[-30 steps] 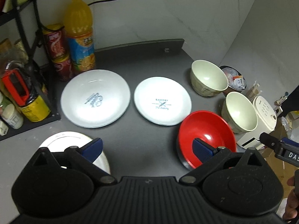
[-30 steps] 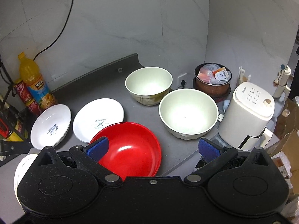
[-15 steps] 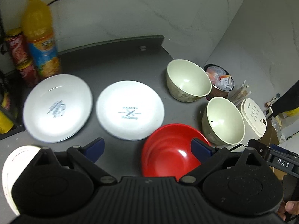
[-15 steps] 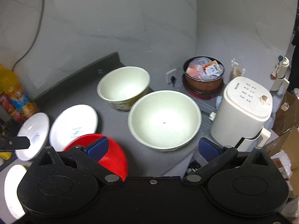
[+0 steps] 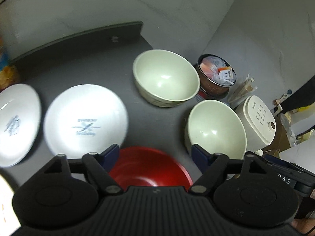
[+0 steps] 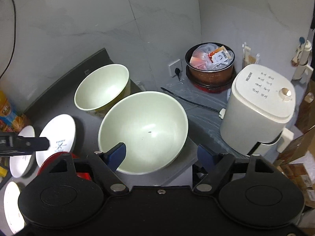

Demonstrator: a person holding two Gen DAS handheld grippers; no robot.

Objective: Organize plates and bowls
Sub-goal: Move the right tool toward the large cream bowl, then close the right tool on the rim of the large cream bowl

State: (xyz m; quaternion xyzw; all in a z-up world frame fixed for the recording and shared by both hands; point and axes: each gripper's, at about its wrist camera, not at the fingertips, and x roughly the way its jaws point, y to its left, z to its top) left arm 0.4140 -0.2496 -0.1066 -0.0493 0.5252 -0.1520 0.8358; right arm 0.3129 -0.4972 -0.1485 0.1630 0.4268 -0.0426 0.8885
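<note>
Both views are shifted rightward since 0.5 s ago. The right gripper (image 6: 161, 153), fingers wide, is brought over 1 empty cream bowl (image 6: 143, 131); the left gripper (image 5: 155, 153), fingers wide, over the empty red bowl (image 5: 149, 167).

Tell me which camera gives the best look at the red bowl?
The left wrist view. There the red bowl sits just ahead of the open left gripper, with much of its inside showing. In the right wrist view only a sliver of it peeks out at the lower left, mostly hidden behind the gripper body.
</note>
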